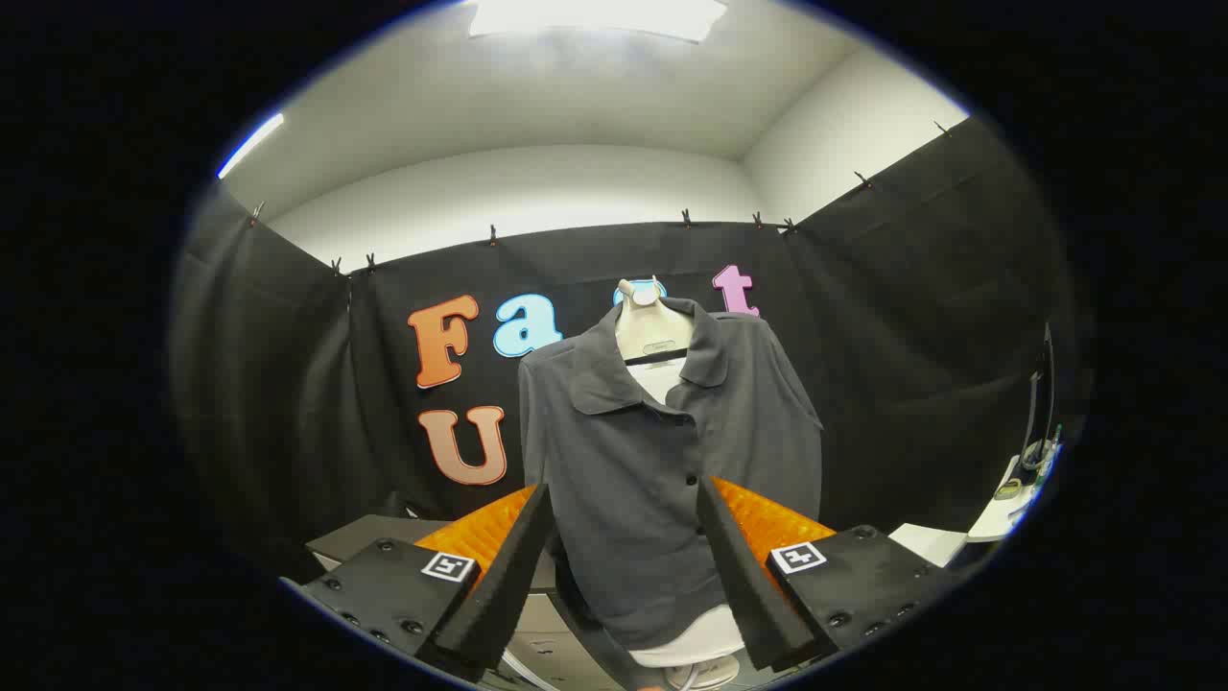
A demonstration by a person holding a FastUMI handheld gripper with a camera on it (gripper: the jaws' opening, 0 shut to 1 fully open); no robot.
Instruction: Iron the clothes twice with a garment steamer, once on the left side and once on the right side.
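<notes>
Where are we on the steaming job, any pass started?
Done: nothing visible. The grey polo shirt hangs on the mannequin, with no steamer near it. In hand: nothing; the gripper is open, fingers spread either side of the shirt's lower front, well short of it. Left: pick up the steamer, then the left-side and right-side passes.

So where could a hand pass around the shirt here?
Free room lies beside the grey shirt on both flanks, against the black cloth wall. The open gripper frames the shirt's lower front, jaws apart. Far right, the white table is cluttered.
</notes>
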